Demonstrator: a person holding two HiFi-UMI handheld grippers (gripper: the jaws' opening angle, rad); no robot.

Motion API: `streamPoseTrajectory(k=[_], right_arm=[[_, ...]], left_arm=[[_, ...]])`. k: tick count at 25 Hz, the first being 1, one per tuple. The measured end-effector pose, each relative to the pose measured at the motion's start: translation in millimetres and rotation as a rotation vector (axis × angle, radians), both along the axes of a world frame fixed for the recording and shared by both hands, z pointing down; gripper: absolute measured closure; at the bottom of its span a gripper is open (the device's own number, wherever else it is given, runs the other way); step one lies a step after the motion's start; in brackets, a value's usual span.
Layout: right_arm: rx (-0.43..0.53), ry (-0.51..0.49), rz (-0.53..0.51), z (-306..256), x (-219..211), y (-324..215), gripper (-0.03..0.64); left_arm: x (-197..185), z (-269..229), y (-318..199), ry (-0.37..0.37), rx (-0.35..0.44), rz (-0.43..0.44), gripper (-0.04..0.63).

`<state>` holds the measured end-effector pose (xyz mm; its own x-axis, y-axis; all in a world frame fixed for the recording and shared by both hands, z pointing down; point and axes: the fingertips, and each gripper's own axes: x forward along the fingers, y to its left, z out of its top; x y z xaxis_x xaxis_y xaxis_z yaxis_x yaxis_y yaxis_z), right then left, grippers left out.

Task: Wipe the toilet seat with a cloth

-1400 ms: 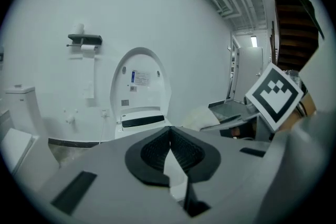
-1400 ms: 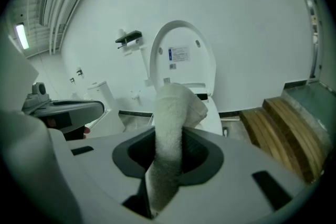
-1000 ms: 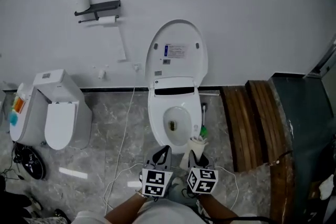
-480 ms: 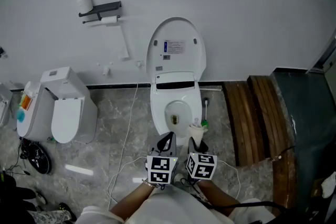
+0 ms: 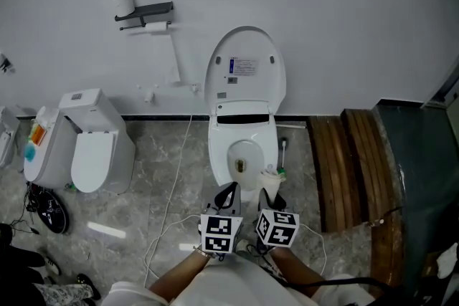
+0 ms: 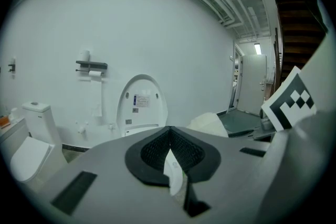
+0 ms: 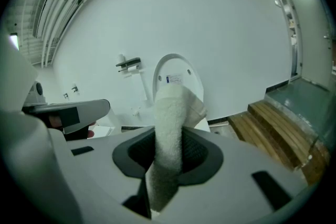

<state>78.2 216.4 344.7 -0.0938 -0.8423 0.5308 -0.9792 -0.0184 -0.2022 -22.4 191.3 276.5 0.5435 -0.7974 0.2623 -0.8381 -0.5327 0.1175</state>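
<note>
A white toilet stands against the wall with its lid [image 5: 246, 75] raised and its seat and bowl [image 5: 221, 150] open below. My two grippers hover side by side just in front of the bowl. The right gripper [image 5: 271, 191] is shut on a white terry cloth [image 5: 270, 178], which stands up out of the jaws [image 7: 170, 123]. My left gripper [image 5: 228, 194] is shut, with only a thin pale sliver at the seam of its pads [image 6: 186, 152]. From the left gripper view the lid [image 6: 142, 105] is straight ahead and the cloth [image 6: 210, 124] is a pale lump to the right.
A second, smaller toilet [image 5: 90, 147] sits at the left. A paper holder [image 5: 145, 14] hangs on the wall. A toilet brush [image 5: 282, 154] stands right of the bowl. Wooden planks [image 5: 344, 168] and a dark platform [image 5: 423, 175] fill the right side. Cables [image 5: 168, 204] trail over the marble floor.
Both grippers have risen slightly, still side by side before the bowl. The cloth stays in the right jaws. The head view has shifted a little.
</note>
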Motion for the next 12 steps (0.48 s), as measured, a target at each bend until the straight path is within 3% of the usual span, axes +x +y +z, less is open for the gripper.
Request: streamPoseTrajectory(k=[12], right_arm=[[-0.013, 0.027, -0.004, 1.2, 2.9, 5.0, 0.517]], left_arm=[[0.0, 2.2, 2.6, 0.005, -0.001, 0.003, 0.584]])
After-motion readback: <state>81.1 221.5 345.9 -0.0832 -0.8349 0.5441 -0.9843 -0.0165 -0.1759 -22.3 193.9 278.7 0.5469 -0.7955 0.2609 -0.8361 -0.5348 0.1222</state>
